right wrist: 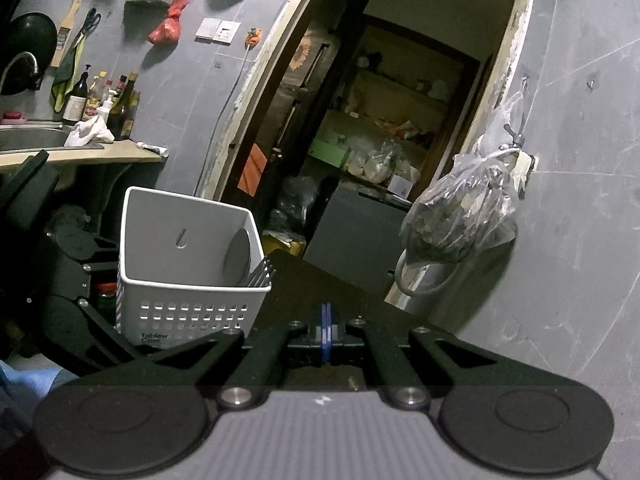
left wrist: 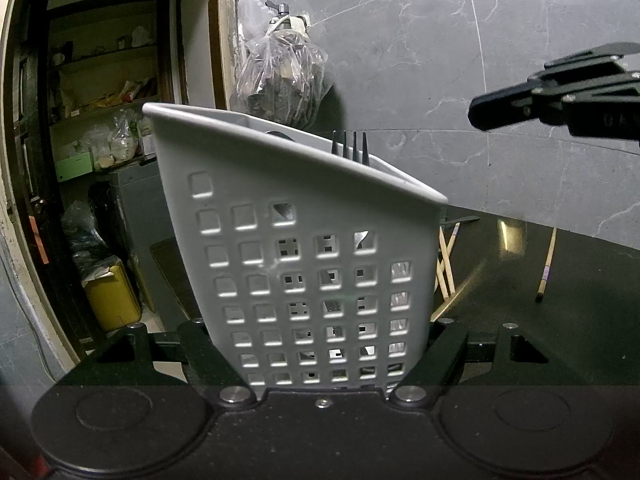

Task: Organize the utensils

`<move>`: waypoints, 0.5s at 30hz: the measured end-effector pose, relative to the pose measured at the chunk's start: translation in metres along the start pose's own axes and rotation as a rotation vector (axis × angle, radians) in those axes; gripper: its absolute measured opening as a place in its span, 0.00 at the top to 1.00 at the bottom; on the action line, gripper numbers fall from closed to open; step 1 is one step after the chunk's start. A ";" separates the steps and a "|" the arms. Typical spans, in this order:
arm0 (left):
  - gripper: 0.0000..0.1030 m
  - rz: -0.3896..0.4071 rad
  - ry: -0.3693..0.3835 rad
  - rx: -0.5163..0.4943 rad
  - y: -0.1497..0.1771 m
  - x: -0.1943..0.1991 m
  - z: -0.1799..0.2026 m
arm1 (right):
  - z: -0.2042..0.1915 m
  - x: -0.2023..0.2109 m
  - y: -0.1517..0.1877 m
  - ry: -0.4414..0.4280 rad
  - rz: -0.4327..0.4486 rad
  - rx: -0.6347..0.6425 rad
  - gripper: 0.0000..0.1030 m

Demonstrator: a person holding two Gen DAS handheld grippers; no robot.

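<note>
A white perforated utensil basket [left wrist: 304, 248] fills the left wrist view, tilted, with my left gripper [left wrist: 328, 360] shut on its lower sides. Fork tines [left wrist: 352, 146] stick up above its rim. In the right wrist view the same basket [right wrist: 188, 248] stands at the left edge of the dark table [right wrist: 320, 280], holding a fork [right wrist: 262, 272] and a dark round utensil [right wrist: 238, 256]. My right gripper [right wrist: 326, 332] is shut with nothing between its blue pads; it hovers high to the right of the basket [left wrist: 480, 112]. Loose wooden chopsticks [left wrist: 446, 264] lie on the table behind the basket, one more [left wrist: 546, 268] farther right.
A plastic bag [left wrist: 280, 80] of dark contents hangs on the grey tiled wall by an open doorway [right wrist: 380, 120] to a storeroom. A counter with a sink and several bottles [right wrist: 100, 100] lies far left.
</note>
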State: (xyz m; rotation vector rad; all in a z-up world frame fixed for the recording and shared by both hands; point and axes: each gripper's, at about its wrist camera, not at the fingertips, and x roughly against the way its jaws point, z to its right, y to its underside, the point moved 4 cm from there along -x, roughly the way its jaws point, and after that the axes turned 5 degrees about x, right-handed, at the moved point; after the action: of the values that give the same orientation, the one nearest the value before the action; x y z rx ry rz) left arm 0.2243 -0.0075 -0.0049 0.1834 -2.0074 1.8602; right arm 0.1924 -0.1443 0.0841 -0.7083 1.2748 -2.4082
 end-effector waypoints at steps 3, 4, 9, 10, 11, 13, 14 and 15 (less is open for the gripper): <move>0.25 0.000 0.000 -0.001 0.000 0.000 0.000 | 0.002 -0.002 0.005 0.003 -0.014 -0.014 1.00; 0.25 0.000 -0.001 -0.002 0.000 0.000 0.000 | 0.002 -0.002 0.007 0.005 -0.021 -0.021 1.00; 0.25 0.001 0.000 -0.001 -0.001 0.000 0.000 | 0.017 -0.011 0.028 -0.004 -0.103 -0.116 0.99; 0.25 0.001 0.000 -0.001 -0.001 0.000 0.000 | 0.022 -0.014 0.035 -0.005 -0.122 -0.152 0.94; 0.25 0.001 0.000 -0.002 -0.001 0.000 0.000 | 0.028 -0.017 0.043 -0.014 -0.144 -0.187 0.88; 0.25 0.001 0.000 -0.002 -0.001 0.001 0.000 | 0.038 -0.022 0.059 -0.055 -0.181 -0.262 0.76; 0.25 0.001 0.000 -0.002 -0.001 0.000 0.000 | 0.042 -0.024 0.066 -0.090 -0.193 -0.291 0.63; 0.25 0.001 0.000 -0.002 -0.001 0.001 0.000 | 0.046 -0.026 0.072 -0.121 -0.199 -0.311 0.58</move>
State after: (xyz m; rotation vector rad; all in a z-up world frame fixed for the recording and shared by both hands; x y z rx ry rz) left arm 0.2241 -0.0074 -0.0037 0.1821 -2.0098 1.8590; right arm 0.2437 -0.2017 0.0382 -1.0983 1.6131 -2.2954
